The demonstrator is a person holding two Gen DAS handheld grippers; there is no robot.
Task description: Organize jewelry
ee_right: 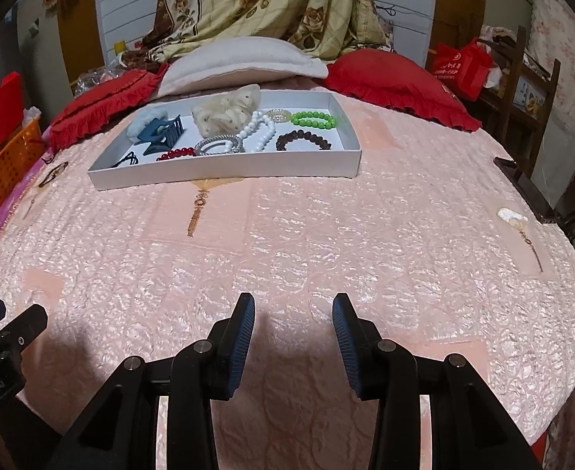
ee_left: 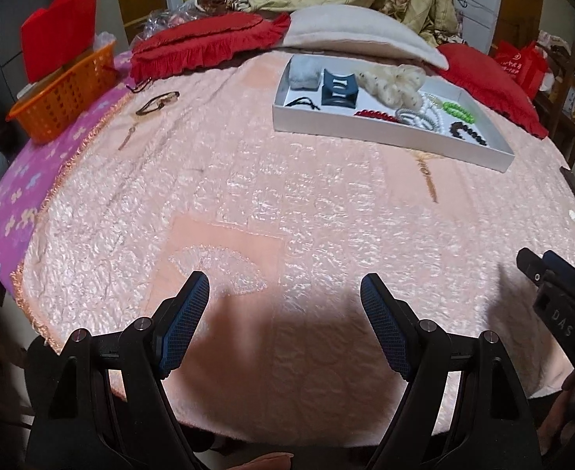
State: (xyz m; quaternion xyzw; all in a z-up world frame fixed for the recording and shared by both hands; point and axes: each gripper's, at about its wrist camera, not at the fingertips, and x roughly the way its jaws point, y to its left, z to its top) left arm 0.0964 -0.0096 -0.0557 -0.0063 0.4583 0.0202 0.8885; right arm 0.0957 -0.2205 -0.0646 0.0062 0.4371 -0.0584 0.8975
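Note:
A white tray (ee_left: 381, 130) (ee_right: 224, 168) lies far up the pink bedspread. It holds a blue hair claw (ee_right: 162, 137), a cream scrunchie (ee_right: 224, 111), white beads (ee_right: 258, 133), a green bracelet (ee_right: 312, 120), a dark brown bracelet (ee_right: 303, 140), red beads (ee_right: 175, 153) and a silver coil tie (ee_right: 218, 145). A thin brown bracelet (ee_left: 157, 102) (ee_right: 54, 174) lies loose on the bedspread left of the tray. My left gripper (ee_left: 285, 295) is open and empty, low over the near bedspread. My right gripper (ee_right: 293, 313) is open and empty, also near the bed's front.
An orange basket (ee_left: 62, 100) with a red box stands at the left bed edge. Red pillows (ee_left: 209, 45) (ee_right: 397, 82) and a white pillow (ee_right: 244, 64) lie behind the tray. A dark wooden chair (ee_right: 530, 78) and a red bag (ee_right: 461, 66) are at the right.

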